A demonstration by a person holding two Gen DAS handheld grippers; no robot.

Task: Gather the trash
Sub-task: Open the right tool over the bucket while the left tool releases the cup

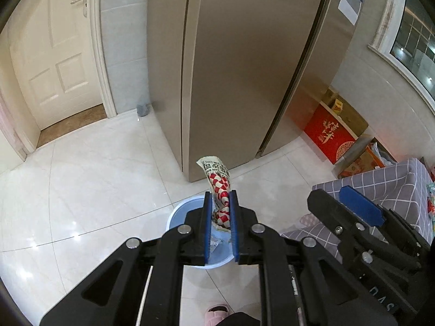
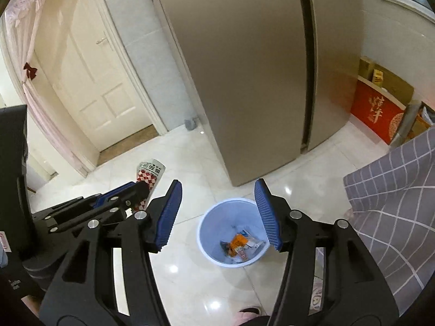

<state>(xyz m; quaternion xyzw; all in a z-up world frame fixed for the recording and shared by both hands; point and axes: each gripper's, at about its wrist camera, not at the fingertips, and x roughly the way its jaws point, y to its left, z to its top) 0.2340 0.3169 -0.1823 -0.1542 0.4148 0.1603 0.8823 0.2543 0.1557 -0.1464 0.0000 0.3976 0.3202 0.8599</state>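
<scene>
Apparently wrapper [image 1: 220, 190] in left claw [image 1: 221, 206]

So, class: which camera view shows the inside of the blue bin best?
The right wrist view: the bin sits between the open right claw, its wrappers visible inside. In the left wrist view, the left claw and its wrapper mostly cover it.
</scene>
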